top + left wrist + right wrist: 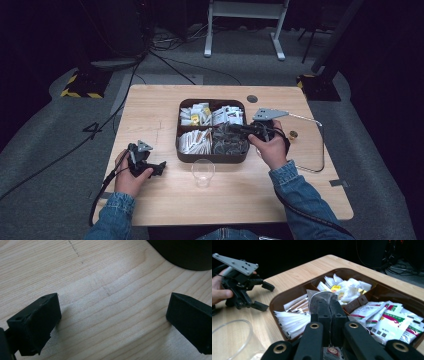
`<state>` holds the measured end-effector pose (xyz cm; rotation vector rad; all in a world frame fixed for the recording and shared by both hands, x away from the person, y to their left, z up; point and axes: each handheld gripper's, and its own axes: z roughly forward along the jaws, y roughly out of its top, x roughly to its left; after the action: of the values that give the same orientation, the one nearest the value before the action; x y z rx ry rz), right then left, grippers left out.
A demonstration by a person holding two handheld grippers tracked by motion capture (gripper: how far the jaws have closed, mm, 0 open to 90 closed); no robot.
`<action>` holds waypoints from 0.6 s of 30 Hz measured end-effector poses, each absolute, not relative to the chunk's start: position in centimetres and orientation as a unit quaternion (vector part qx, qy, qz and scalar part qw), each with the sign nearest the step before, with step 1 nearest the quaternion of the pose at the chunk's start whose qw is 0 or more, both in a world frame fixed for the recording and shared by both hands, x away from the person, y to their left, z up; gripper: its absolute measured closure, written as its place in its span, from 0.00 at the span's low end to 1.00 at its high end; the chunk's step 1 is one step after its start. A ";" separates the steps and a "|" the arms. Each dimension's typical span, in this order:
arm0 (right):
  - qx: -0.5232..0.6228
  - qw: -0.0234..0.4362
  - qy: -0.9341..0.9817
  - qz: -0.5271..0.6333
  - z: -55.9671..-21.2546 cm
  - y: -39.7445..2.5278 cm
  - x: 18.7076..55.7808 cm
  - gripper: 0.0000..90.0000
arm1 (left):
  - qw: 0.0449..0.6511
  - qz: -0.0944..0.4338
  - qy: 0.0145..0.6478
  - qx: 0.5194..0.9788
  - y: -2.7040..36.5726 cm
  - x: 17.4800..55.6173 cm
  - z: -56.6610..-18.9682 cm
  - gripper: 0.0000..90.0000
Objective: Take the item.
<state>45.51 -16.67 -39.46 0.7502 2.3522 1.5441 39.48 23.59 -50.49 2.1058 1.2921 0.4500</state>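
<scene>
Pinching a clear packet (322, 296), the right tool (329, 305) hovers over the tray (277, 301).

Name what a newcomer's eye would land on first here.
First the dark four-compartment tray of sachets at the table's middle, with the right gripper shut on a clear-wrapped packet above it. Then the clear plastic cup just in front of the tray, and the left gripper open, resting on the wooden table.

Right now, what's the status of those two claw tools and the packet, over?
Right gripper shut on a dark foil packet above the brown compartment tray. Left gripper open, idle on table. Clear plastic cup stands nearby.
</scene>
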 end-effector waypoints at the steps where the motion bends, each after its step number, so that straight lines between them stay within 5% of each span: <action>1: 0.254 0.114 0.802 0.528 -39.4 -16.6 45.4 0.99 | 0.310 0.170 0.489 0.797 23.6 39.5 -50.5 0.00; 18: 0.206 0.093 0.814 0.535 -38.0 -14.3 42.9 0.99 | 0.306 0.179 0.500 0.790 23.4 39.2 -50.5 0.00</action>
<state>42.92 -14.31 -38.00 0.6113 2.4174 1.5880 39.21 23.41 -50.50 2.0899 1.3233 0.4745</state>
